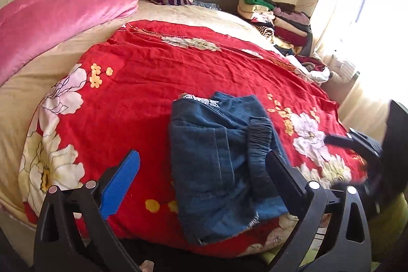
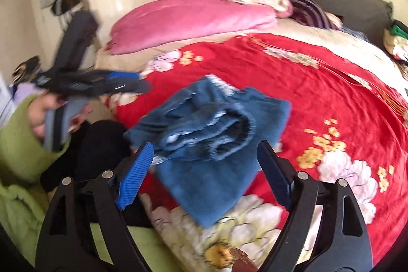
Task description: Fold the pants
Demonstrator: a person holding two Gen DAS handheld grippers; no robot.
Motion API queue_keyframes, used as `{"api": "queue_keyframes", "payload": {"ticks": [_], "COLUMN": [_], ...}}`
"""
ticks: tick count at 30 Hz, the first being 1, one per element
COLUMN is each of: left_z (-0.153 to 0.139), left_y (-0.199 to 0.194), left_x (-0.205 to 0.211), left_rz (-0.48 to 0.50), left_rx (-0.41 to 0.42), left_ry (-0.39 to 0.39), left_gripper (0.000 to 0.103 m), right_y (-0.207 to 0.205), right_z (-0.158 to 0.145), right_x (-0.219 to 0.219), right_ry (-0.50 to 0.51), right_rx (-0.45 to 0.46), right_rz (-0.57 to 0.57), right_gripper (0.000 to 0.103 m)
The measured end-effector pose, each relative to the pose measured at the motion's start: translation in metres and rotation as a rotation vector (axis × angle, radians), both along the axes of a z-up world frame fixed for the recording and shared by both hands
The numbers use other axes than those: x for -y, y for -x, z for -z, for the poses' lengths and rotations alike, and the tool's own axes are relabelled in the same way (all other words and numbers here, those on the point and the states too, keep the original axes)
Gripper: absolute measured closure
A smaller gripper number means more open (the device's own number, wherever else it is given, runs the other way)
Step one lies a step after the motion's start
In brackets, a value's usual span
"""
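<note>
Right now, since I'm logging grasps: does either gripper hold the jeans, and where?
Nothing is held. The left gripper and right gripper both stand open; the folded jeans lie free on the red bedspread.

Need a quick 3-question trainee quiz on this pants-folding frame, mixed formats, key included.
1. True or false: the left gripper is clamped on the jeans.
2. What do the jeans lie on? A) bare floor B) red floral bedspread C) pink duvet
3. Fill in: the stacked clothes sit by the bed's far corner, near the ____.

Key
1. False; its jaws stand open, and so do the right gripper's.
2. B
3. Curtained window
</note>
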State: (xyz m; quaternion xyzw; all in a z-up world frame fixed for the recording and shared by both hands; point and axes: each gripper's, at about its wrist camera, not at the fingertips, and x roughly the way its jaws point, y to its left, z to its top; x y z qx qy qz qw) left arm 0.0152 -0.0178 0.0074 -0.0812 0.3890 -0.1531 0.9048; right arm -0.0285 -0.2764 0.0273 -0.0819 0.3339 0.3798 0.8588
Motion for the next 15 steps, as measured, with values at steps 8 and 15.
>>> {"api": "queue_keyframes", "payload": {"ticks": [8, 15], "left_z": [0.011, 0.021], "left_y": [-0.03, -0.063], "left_x": [0.008, 0.019], "left_rz": [0.017, 0.074], "left_rx": [-0.062, -0.108], "left_ry": [-0.005, 0.019], "left_gripper": [0.006, 0.075], "right_y": [0.03, 0.034], "right_z": [0.009, 0.023], "right_x": [-0.046, -0.083], "right_ry": [0.063, 0.131], "right_rx": [0.079, 0.116], "right_rz": [-0.167, -0.296], "right_gripper": [0.039, 0.064]}}
